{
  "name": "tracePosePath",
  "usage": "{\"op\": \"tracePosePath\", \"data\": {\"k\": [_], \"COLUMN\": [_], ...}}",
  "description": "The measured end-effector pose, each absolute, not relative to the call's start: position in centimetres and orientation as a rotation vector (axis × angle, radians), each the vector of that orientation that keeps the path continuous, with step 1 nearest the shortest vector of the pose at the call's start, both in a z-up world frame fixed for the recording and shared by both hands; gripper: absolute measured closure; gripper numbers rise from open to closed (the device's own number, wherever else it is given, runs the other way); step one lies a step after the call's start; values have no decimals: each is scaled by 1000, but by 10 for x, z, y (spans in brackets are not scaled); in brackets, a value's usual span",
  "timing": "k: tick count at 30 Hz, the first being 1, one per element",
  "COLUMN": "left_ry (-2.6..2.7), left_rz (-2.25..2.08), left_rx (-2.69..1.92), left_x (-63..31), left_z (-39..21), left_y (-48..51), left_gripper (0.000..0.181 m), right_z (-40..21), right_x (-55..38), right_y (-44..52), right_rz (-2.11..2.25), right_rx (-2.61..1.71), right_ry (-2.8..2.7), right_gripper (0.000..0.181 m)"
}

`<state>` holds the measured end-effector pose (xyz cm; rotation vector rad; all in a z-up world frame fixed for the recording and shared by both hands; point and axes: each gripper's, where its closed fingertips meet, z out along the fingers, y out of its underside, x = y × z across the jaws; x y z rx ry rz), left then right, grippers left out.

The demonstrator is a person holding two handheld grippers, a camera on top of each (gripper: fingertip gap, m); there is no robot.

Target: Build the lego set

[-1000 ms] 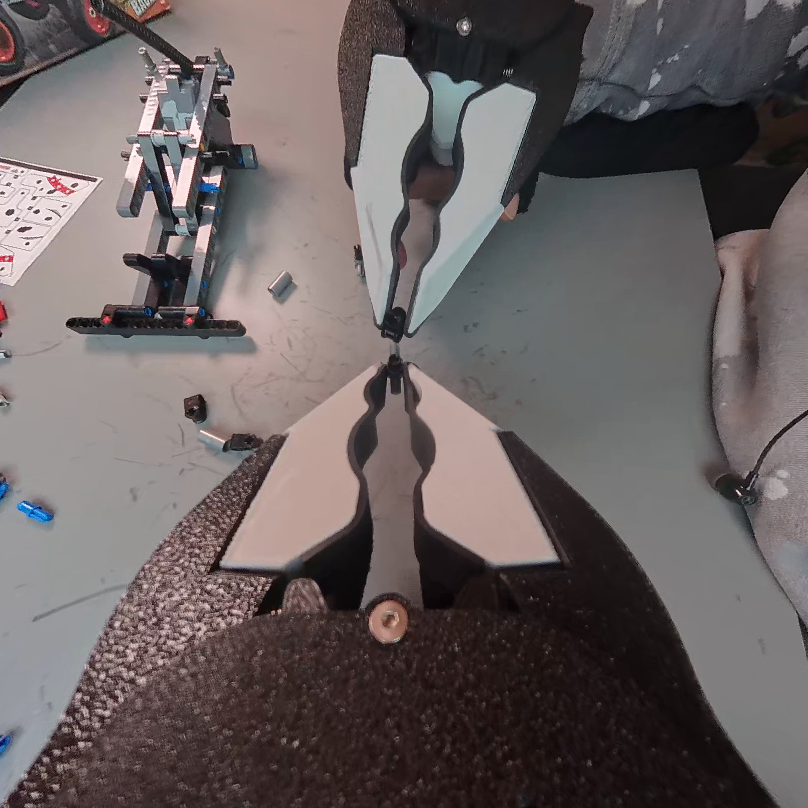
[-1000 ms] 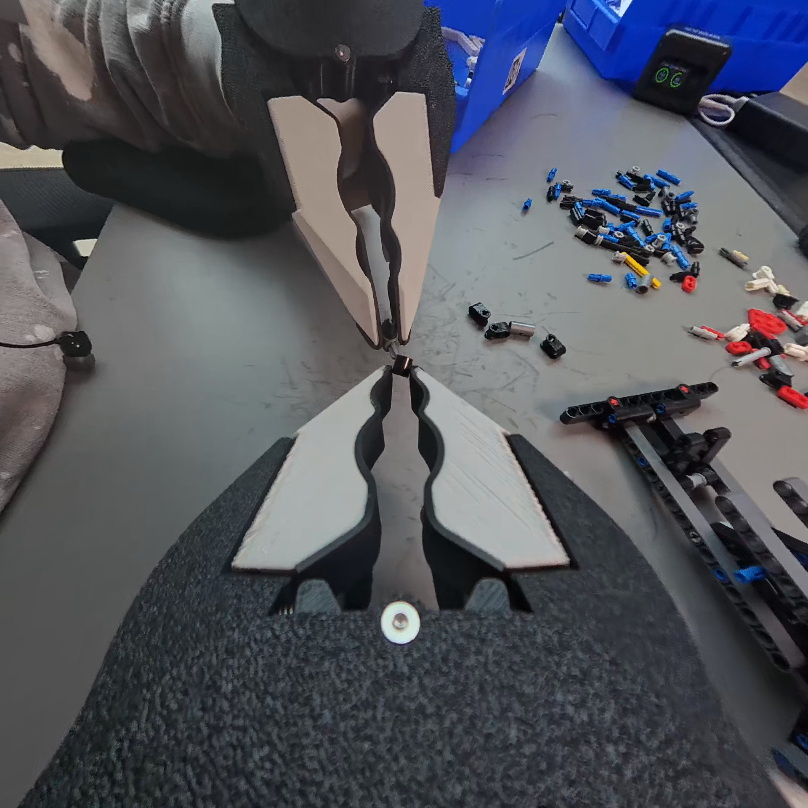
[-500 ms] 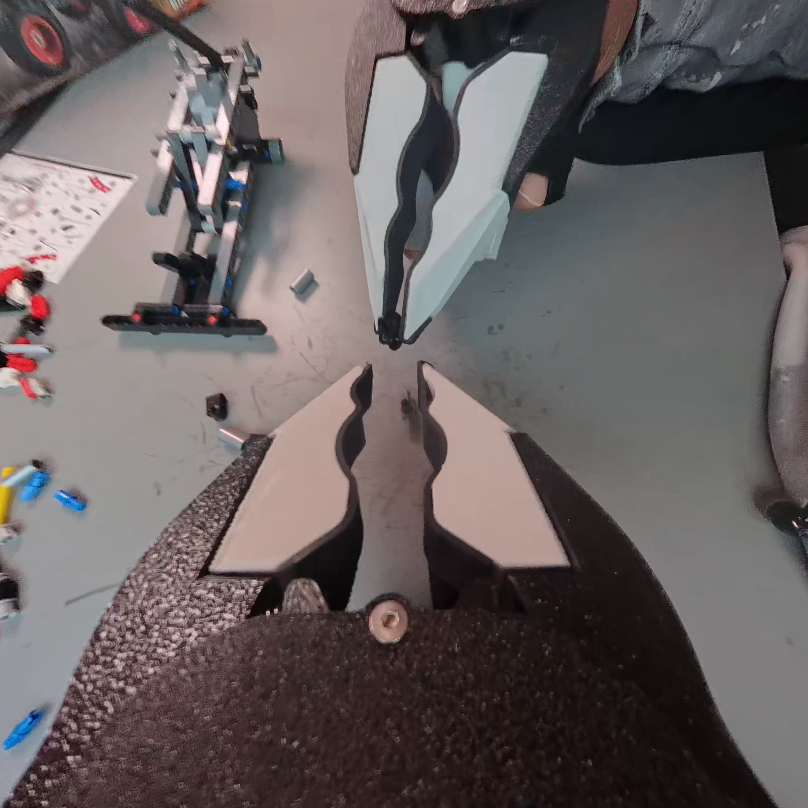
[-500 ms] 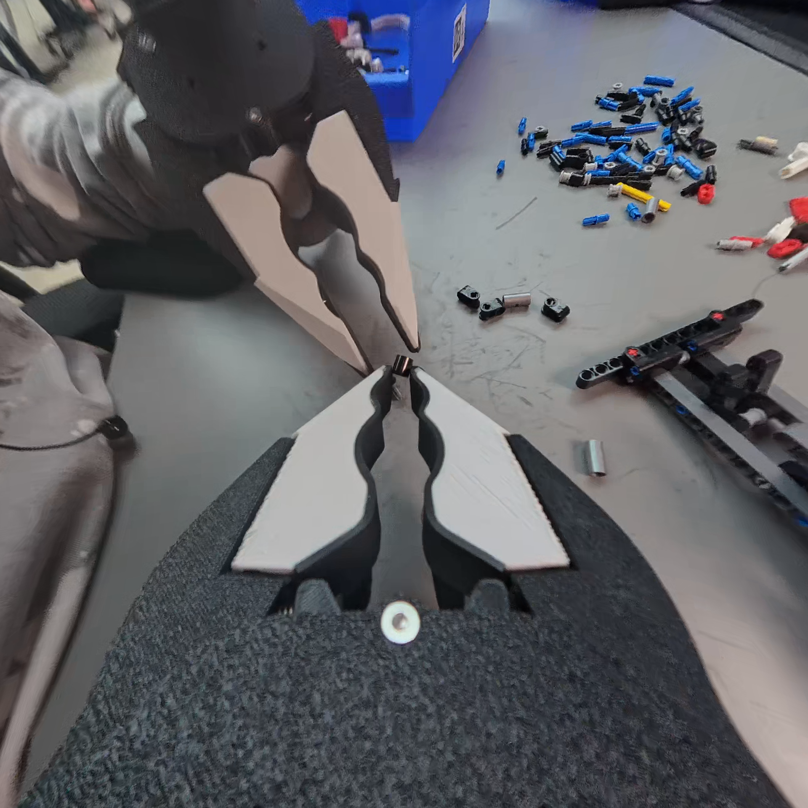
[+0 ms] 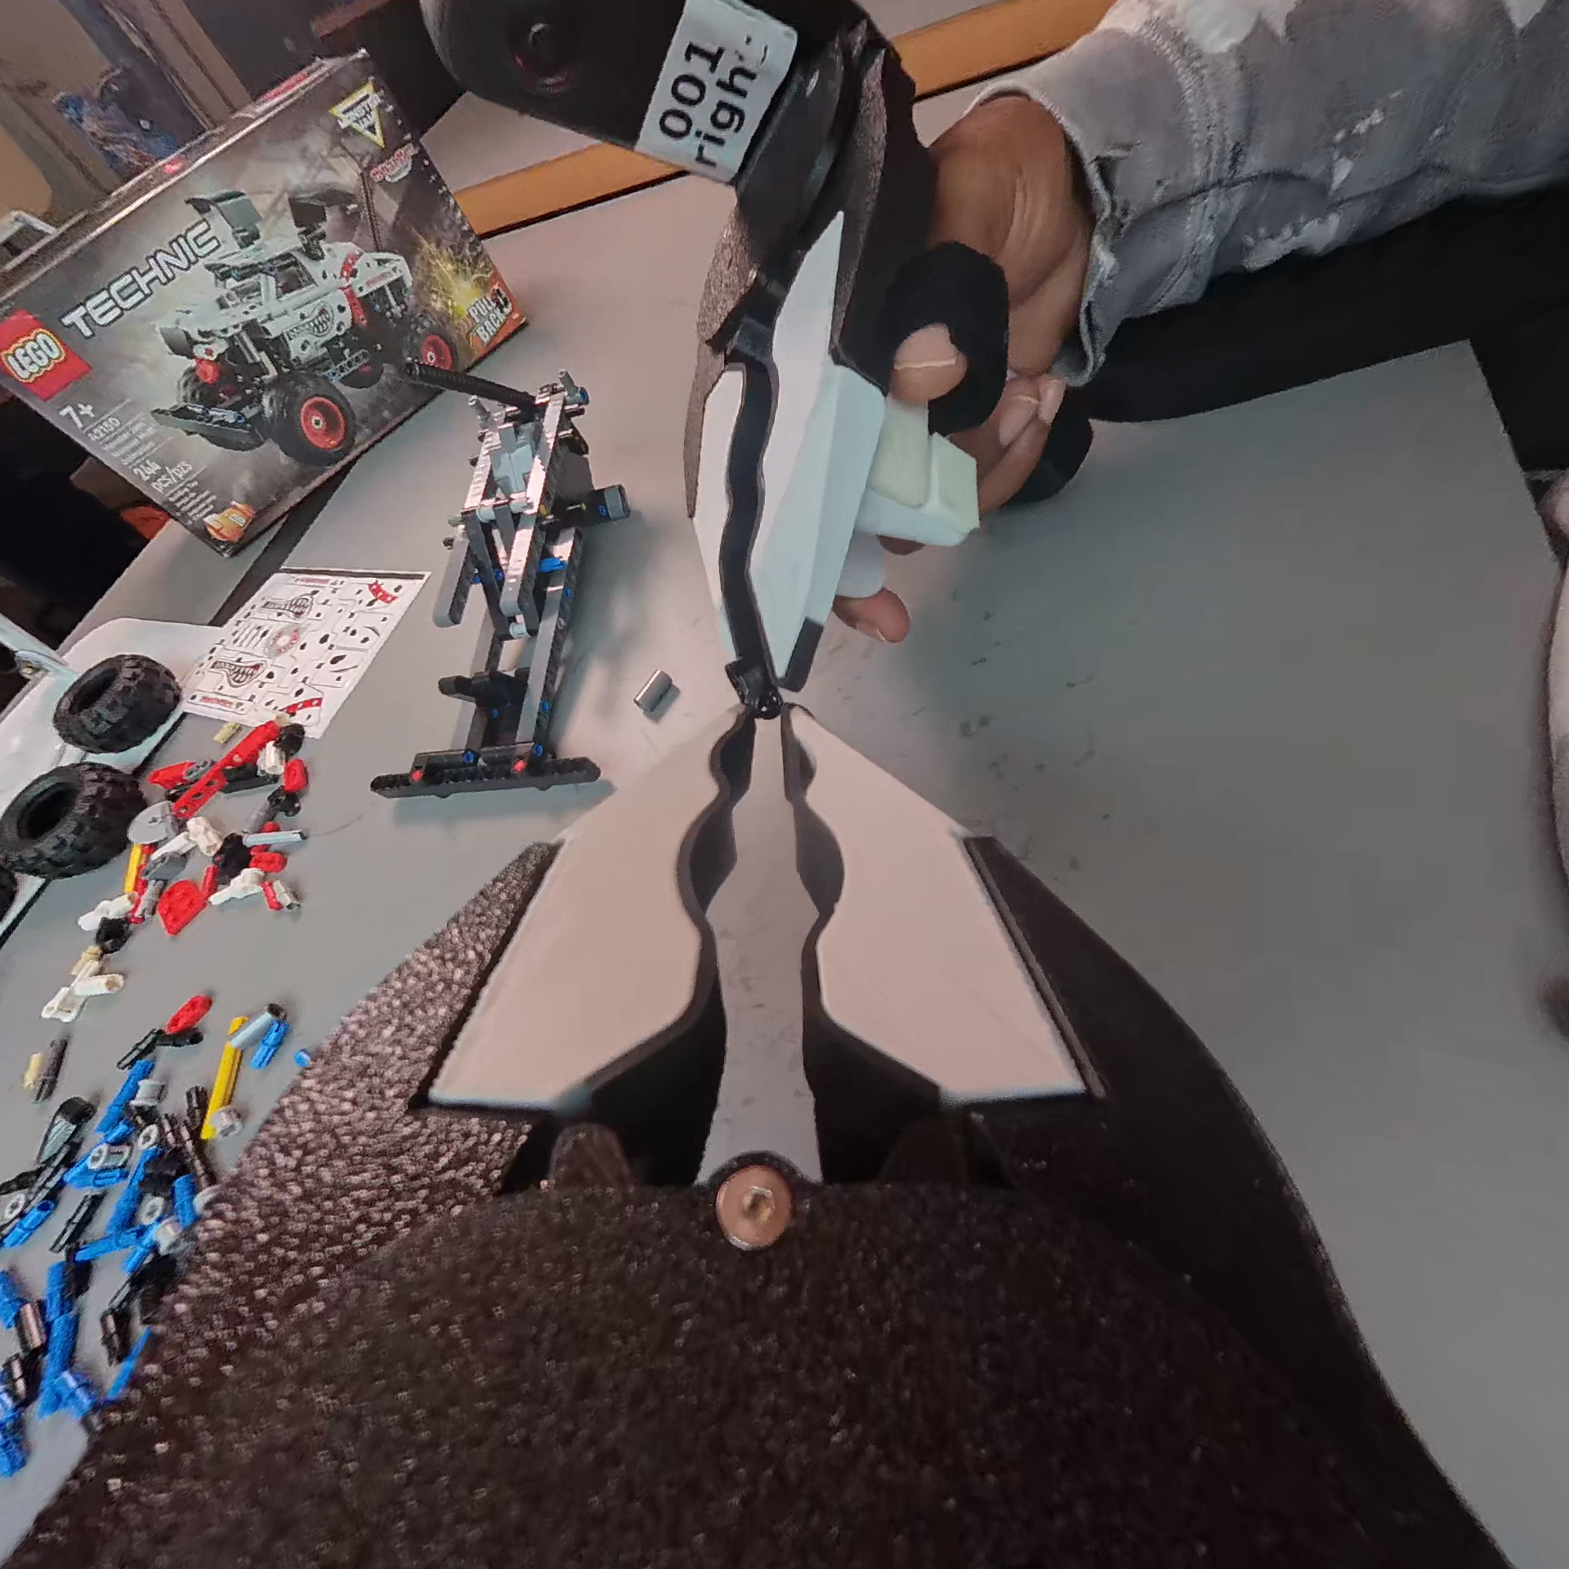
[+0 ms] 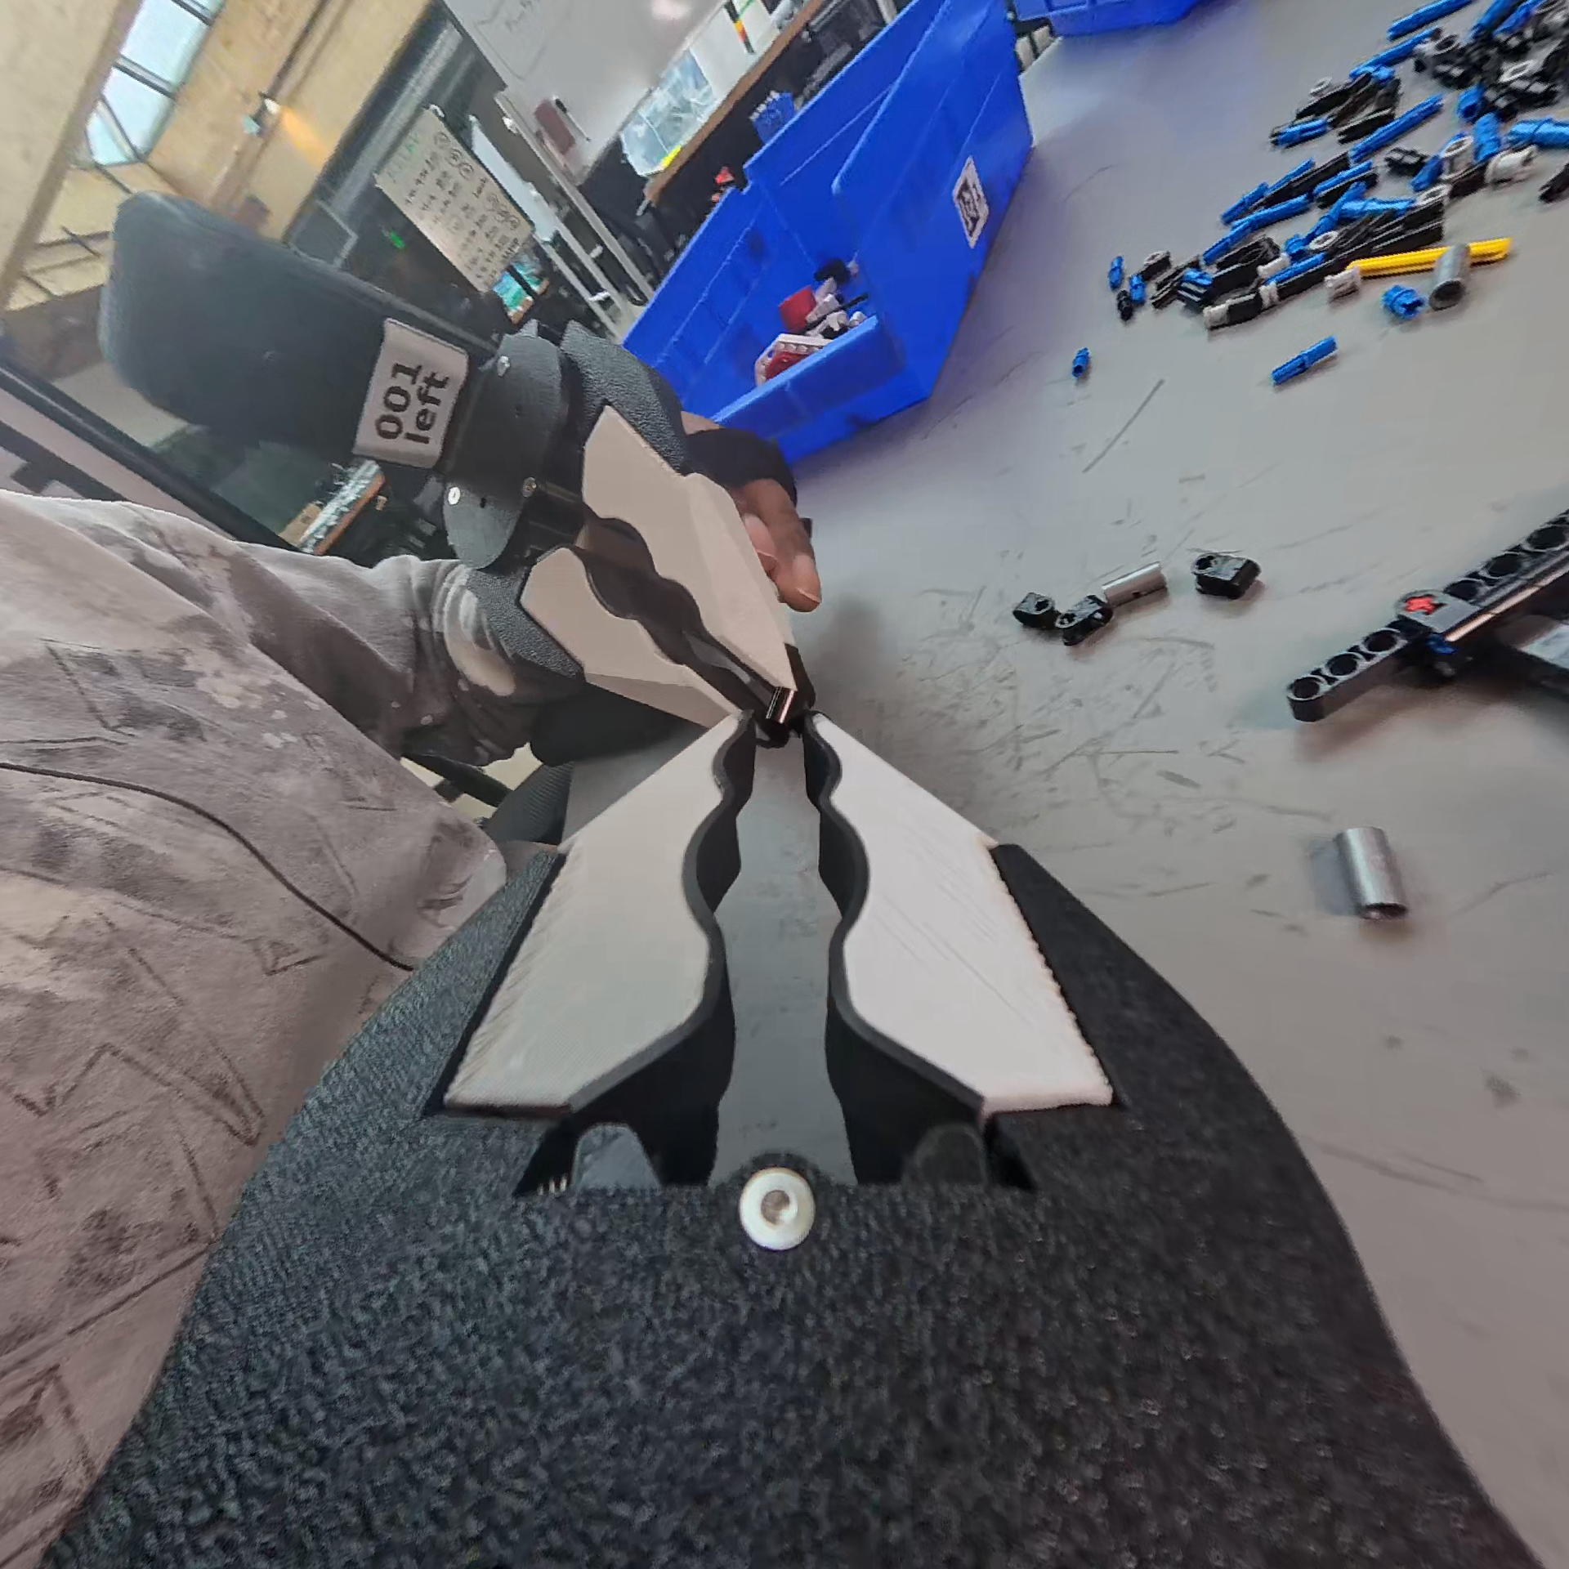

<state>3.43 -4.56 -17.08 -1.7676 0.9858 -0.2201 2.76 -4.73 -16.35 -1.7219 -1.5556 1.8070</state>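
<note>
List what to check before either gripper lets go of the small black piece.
1. Right gripper shut on the small black piece: ok.
2. Left gripper shut on the same piece: ok, its tips meet on it in the right wrist view.
3. Piece fully seated or joined: cannot tell, the tips hide it.
4. Part-built chassis clear of both grippers: ok, it stands apart on the table.
5. Loose grey sleeve out of the way: ok, it lies on the table beside the tips and touches neither gripper.
</note>
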Motion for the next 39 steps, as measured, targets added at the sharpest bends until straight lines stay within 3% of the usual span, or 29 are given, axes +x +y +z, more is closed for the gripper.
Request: {"op": "tracePosePath", "data": {"k": [13,39], "left_ry": [842,797], "left_rz": [-830,-942], "left_rx": [-1614,-1594], "left_x": [52,54], "left_z": [-131,-123], "left_y": [-72,-76], "left_gripper": [174,169], "right_z": [-125,-122], "right_x": [40,48], "right_y": [-68,-70], "right_rz": [1882,1764], "right_rx": [-1254,-1141], "right_ry": [-1625,-1705], "right_gripper": [168,174]}}
